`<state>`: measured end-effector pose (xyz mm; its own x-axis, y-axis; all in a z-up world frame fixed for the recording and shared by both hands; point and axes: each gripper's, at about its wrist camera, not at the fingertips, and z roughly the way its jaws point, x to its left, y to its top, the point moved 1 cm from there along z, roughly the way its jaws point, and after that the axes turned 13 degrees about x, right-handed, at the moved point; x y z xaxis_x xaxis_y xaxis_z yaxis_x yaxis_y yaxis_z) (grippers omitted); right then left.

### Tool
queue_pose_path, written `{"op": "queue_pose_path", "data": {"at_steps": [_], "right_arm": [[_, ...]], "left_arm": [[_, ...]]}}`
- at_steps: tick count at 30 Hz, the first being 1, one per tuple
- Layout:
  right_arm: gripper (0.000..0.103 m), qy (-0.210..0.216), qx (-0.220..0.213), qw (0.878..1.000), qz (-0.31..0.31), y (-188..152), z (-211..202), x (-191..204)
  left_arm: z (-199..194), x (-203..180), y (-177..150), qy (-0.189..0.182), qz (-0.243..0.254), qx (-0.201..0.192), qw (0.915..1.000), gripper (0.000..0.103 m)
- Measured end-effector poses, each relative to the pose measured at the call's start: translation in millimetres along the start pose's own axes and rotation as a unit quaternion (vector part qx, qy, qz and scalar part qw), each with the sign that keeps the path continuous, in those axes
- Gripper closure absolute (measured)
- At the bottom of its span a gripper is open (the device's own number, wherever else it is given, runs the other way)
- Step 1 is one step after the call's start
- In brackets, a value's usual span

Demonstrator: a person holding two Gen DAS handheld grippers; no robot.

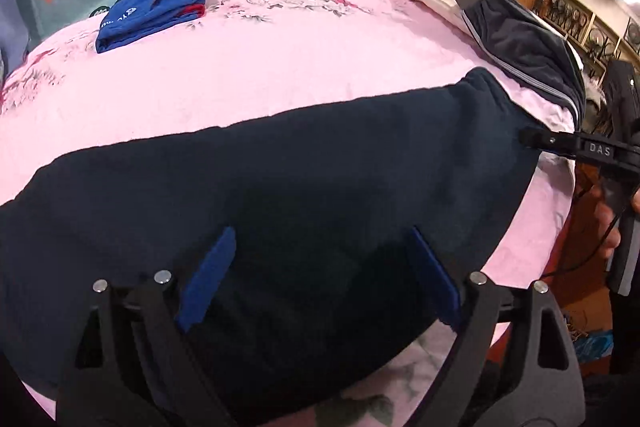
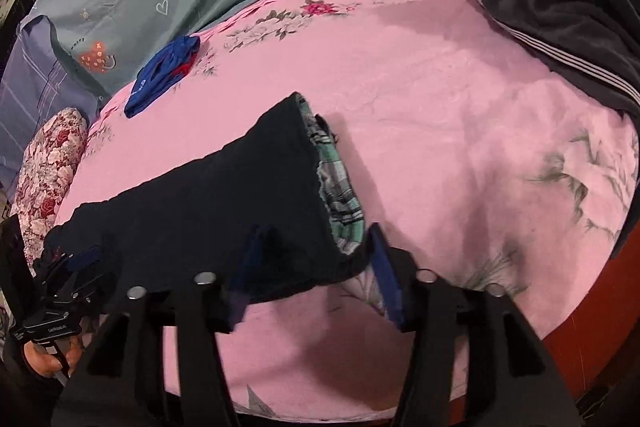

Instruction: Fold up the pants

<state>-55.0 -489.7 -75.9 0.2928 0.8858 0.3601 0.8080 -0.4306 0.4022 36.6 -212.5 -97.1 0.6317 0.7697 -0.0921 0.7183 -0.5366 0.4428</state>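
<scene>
Left wrist view: dark pants [image 1: 280, 179] lie stretched long across the pink bed sheet [image 1: 280, 59], near the front edge. Left tongs [image 1: 320, 279] spread wide, hovering over the fabric, gripping nothing. Right tongs [image 2: 312, 263] spread too, straddling the end where the plaid lining [image 2: 340, 187] shows. Risks: pinching just one layer so the fold skews, dragging the sheet up, uneven lift sliding the pants off the bed edge. Blue folded clothes [image 1: 156, 11] sit well apart.
</scene>
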Motion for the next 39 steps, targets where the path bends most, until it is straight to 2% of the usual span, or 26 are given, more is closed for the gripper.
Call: {"op": "queue_pose_path", "data": {"at_steps": [1, 2, 5, 8, 10, 13, 16, 18, 19, 20, 21, 22, 23, 25, 27, 29, 31, 34, 36, 37, 39], "right_arm": [[0.075, 0.000, 0.003, 1.000, -0.001, 0, 1, 2], [0.081, 0.013, 0.010, 1.000, -0.001, 1, 3, 3], [0.083, 0.047, 0.001, 0.999, 0.016, 1, -2, 0], [0.083, 0.076, -0.016, 0.997, 0.025, 1, -11, 0], [0.083, 0.079, -0.021, 0.996, 0.020, 1, -15, 5], [0.083, 0.054, -0.013, 0.998, 0.026, 3, -13, 4], [0.075, -0.004, 0.003, 1.000, 0.026, 1, -9, 5], [0.066, -0.077, -0.030, 0.997, -0.001, 1, -24, 20], [0.055, -0.092, -0.056, 0.994, -0.014, 3, -36, 30], [0.051, -0.067, -0.079, 0.994, -0.031, 9, -49, 46], [0.051, -0.026, -0.084, 0.995, -0.045, 16, -56, 62], [0.051, 0.026, -0.071, 0.995, -0.063, 26, -56, 82], [0.048, 0.088, -0.039, 0.991, -0.092, 40, -48, 115], [0.046, 0.144, 0.003, 0.981, -0.134, 56, -27, 169], [0.046, 0.187, 0.066, 0.965, -0.170, 71, 12, 232], [0.046, 0.195, 0.118, 0.953, -0.198, 82, 58, 285], [0.046, 0.183, 0.171, 0.942, -0.222, 86, 110, 329], [0.046, 0.177, 0.250, 0.924, -0.230, 80, 162, 360], [0.045, 0.205, 0.307, 0.900, -0.231, 67, 174, 370], [0.045, 0.223, 0.319, 0.890, -0.238, 60, 166, 372], [0.044, 0.267, 0.355, 0.861, -0.247, 49, 154, 376]], "left_arm": [[-3, 1, 1, -0.009, -0.006, -0.003, 0.9999, 0.015], [-5, 2, 3, -0.013, -0.012, -0.006, 0.9998, 0.015], [3, 6, 4, -0.006, -0.010, 0.005, 0.9999, 0.015], [3, 3, 1, 0.003, 0.000, -0.003, 1.0000, 0.014], [-1, 10, 1, -0.015, -0.016, -0.006, 0.9997, 0.015], [-7, 23, -2, -0.015, -0.036, -0.002, 0.9992, 0.015], [-30, 46, -12, 0.001, -0.046, -0.013, 0.9988, 0.014], [-49, 76, -22, 0.026, -0.071, -0.023, 0.9969, 0.014], [-56, 96, -29, 0.038, -0.089, -0.025, 0.9949, 0.014], [-59, 110, -32, 0.045, -0.103, -0.020, 0.9934, 0.014], [-59, 128, -38, 0.047, -0.123, -0.007, 0.9913, 0.014], [-58, 138, -40, 0.045, -0.130, 0.003, 0.9905, 0.014], [-54, 146, -45, 0.055, -0.131, 0.011, 0.9898, 0.014], [-47, 154, -51, 0.070, -0.133, 0.024, 0.9884, 0.014], [-44, 161, -59, 0.067, -0.134, 0.024, 0.9885, 0.014], [-44, 157, -63, 0.077, -0.119, 0.020, 0.9897, 0.014], [-45, 157, -67, 0.078, -0.111, 0.020, 0.9906, 0.014], [-49, 159, -73, 0.072, -0.102, 0.023, 0.9920, 0.014], [-53, 160, -76, 0.065, -0.097, 0.025, 0.9928, 0.014], [-56, 161, -77, 0.061, -0.097, 0.024, 0.9931, 0.014], [-61, 163, -78, 0.054, -0.096, 0.017, 0.9938, 0.014]]}}
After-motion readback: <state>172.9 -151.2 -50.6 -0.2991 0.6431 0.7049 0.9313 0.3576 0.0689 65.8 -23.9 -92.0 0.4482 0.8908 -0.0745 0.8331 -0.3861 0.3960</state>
